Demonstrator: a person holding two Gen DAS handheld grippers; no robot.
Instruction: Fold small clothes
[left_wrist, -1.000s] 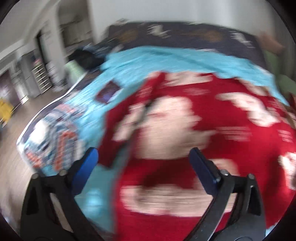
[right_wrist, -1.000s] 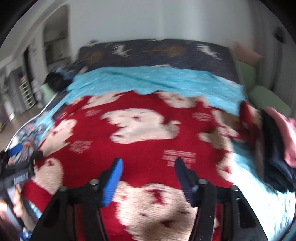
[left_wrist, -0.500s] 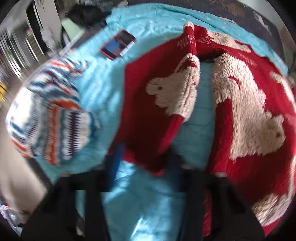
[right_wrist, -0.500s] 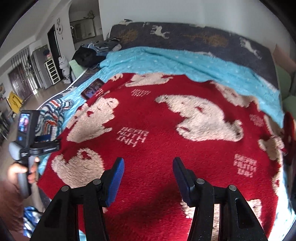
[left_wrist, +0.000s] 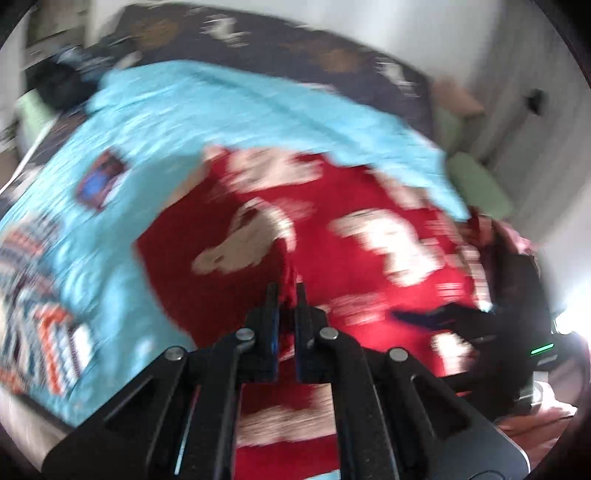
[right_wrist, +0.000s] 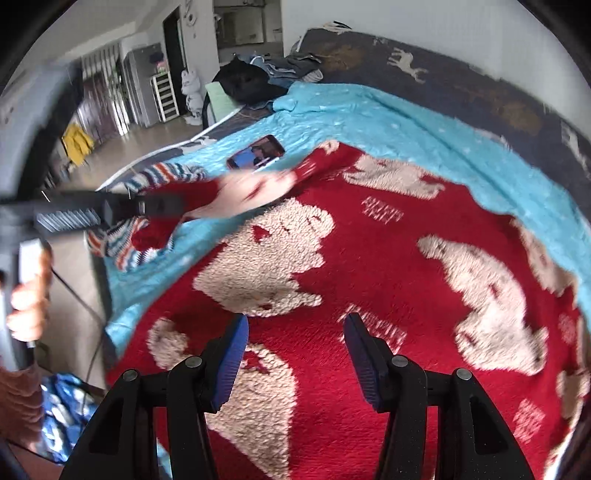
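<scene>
Left wrist view: my left gripper (left_wrist: 286, 291) clamps the fuzzy red bear-patterned sweater's (left_wrist: 332, 258) sleeve; my right gripper (right_wrist: 295, 332) stands apart above it.

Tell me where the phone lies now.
In the right wrist view, the phone lies on the blue blanket, upper left of centre, between the striped garment and the red sweater.

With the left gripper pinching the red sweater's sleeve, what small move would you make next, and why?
Probably carry the sleeve across onto the sweater's body and lay it flat: the left gripper is shut on it, lifted off the blue blanket, while the right gripper hovers open.
</scene>
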